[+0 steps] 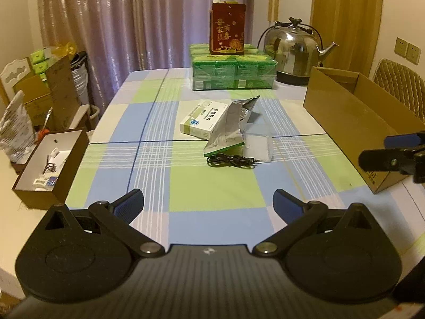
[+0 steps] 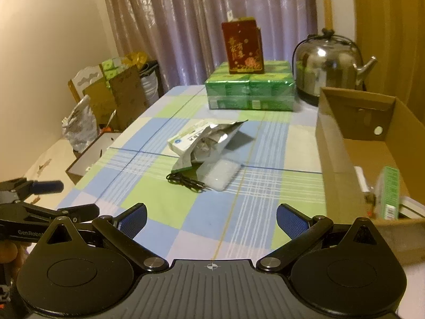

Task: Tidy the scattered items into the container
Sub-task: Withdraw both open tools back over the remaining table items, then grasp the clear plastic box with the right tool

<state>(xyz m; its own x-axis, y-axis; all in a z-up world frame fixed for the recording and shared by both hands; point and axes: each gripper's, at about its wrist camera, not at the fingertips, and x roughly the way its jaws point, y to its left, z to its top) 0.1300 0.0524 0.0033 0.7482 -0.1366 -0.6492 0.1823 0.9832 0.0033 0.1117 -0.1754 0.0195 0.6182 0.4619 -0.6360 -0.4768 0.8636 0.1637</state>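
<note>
Scattered mid-table lie a white medicine box (image 1: 203, 119) (image 2: 186, 138), a crumpled silver foil pouch (image 1: 233, 127) (image 2: 209, 143), a clear plastic case (image 1: 259, 147) (image 2: 221, 175) and a coiled black cable (image 1: 228, 161) (image 2: 186, 180). The open cardboard box (image 1: 353, 122) (image 2: 342, 164) stands on the right; in the right wrist view a green packet (image 2: 389, 191) lies inside. My left gripper (image 1: 208, 207) hovers open over the near table, empty. My right gripper (image 2: 211, 219) is open and empty too, left of the box.
At the far end are wrapped green packs (image 1: 233, 70), a red box (image 1: 227, 28) on top and a steel kettle (image 1: 290, 49). A small brown box (image 1: 53, 164) of odds sits off the table's left edge. Cartons and bags stand by the curtain.
</note>
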